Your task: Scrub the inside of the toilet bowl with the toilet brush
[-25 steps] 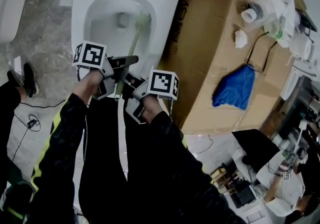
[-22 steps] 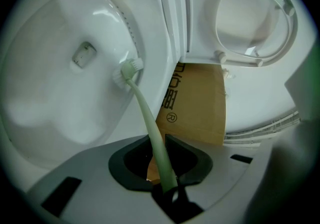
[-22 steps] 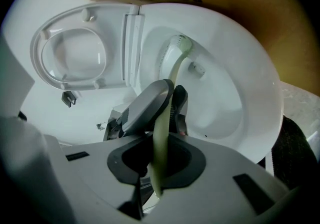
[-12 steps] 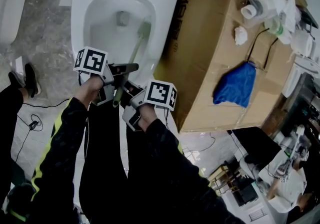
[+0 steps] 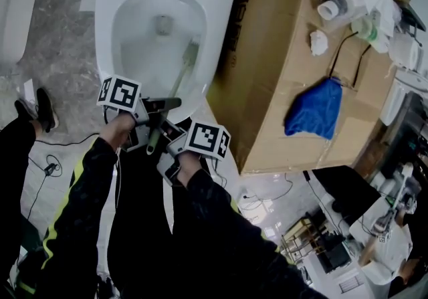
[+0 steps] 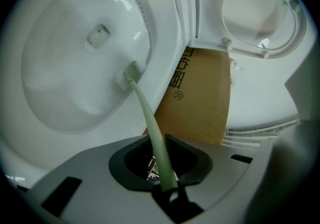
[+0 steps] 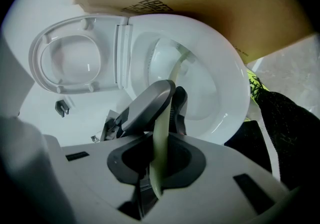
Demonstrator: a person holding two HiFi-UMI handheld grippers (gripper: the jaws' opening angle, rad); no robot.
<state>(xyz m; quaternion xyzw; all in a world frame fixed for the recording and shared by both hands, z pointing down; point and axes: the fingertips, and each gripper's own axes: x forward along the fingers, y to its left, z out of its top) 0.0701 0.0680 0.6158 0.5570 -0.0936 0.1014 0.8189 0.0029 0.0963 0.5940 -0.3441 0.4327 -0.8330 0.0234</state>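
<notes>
Clamping the toilet brush, left tongs and right tongs hold its head against the bowl wall.

The place looks like a workshop or test lab: a white toilet stands on a marbled floor tight against a big cardboard box strewn with odds and ends, with loose cables and cluttered equipment around.
</notes>
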